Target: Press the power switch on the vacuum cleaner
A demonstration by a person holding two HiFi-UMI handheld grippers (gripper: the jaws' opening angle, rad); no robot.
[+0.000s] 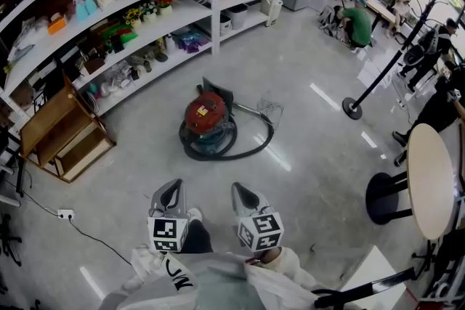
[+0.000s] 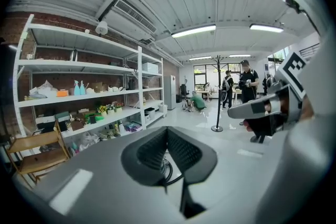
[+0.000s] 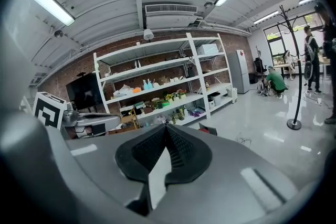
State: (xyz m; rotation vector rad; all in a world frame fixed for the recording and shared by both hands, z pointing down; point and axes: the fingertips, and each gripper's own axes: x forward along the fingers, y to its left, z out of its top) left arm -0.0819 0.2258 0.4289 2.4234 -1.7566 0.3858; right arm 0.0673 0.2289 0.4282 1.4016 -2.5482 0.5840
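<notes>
A canister vacuum cleaner [image 1: 208,121] with a red top and teal body sits on the floor, its black hose [image 1: 247,150] coiled around it. My left gripper [image 1: 172,194] and right gripper [image 1: 243,194] are held side by side near my body, well short of the vacuum, both shut and empty. In the left gripper view the jaws of my left gripper [image 2: 167,135] meet at the tip, with a bit of the hose [image 2: 167,169] showing behind them. In the right gripper view my right gripper [image 3: 167,132] is shut too, and the vacuum [image 3: 211,130] peeks just past it.
White shelving [image 1: 138,18] full of small goods runs along the left. A wooden step stool [image 1: 64,133] stands beside it. A round table [image 1: 430,179] and a black pole stand [image 1: 353,108] are on the right. A power strip [image 1: 65,214] with cable lies at left. People stand far right.
</notes>
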